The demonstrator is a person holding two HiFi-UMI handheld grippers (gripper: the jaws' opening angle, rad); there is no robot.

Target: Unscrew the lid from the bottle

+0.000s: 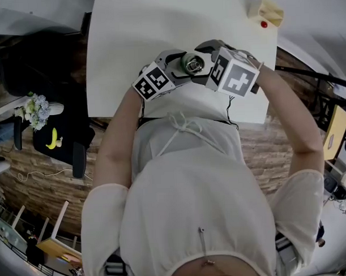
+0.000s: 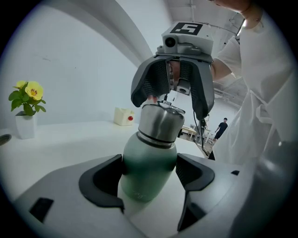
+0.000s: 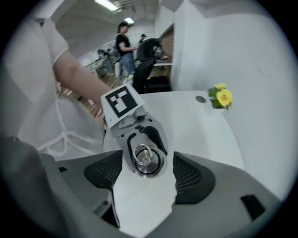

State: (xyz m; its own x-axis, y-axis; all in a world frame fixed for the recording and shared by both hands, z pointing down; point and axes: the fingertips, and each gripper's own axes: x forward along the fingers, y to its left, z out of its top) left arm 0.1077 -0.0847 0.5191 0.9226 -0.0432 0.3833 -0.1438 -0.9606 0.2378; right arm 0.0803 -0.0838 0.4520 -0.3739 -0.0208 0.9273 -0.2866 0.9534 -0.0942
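A green bottle point(image 2: 149, 167) with a steel lid point(image 2: 160, 123) is held up over the white table point(image 1: 158, 27). My left gripper point(image 2: 149, 174) is shut on its green body, both pads pressed to the sides. My right gripper point(image 3: 148, 169) faces the lid point(image 3: 145, 160) end-on, with a ring on the lid's top showing. Its jaws straddle the lid with a gap at each side, so it stands open. In the head view the two grippers meet at the bottle point(image 1: 192, 64) near the table's front edge, the left gripper point(image 1: 182, 69) opposite the right gripper point(image 1: 201, 64).
A small pot of yellow flowers point(image 2: 27, 109) stands at one end of the table. A cream box with a red button point(image 2: 124, 116) sits at the far corner. A black chair point(image 1: 54, 139) is beside the table. People point(image 3: 123, 44) stand in the room behind.
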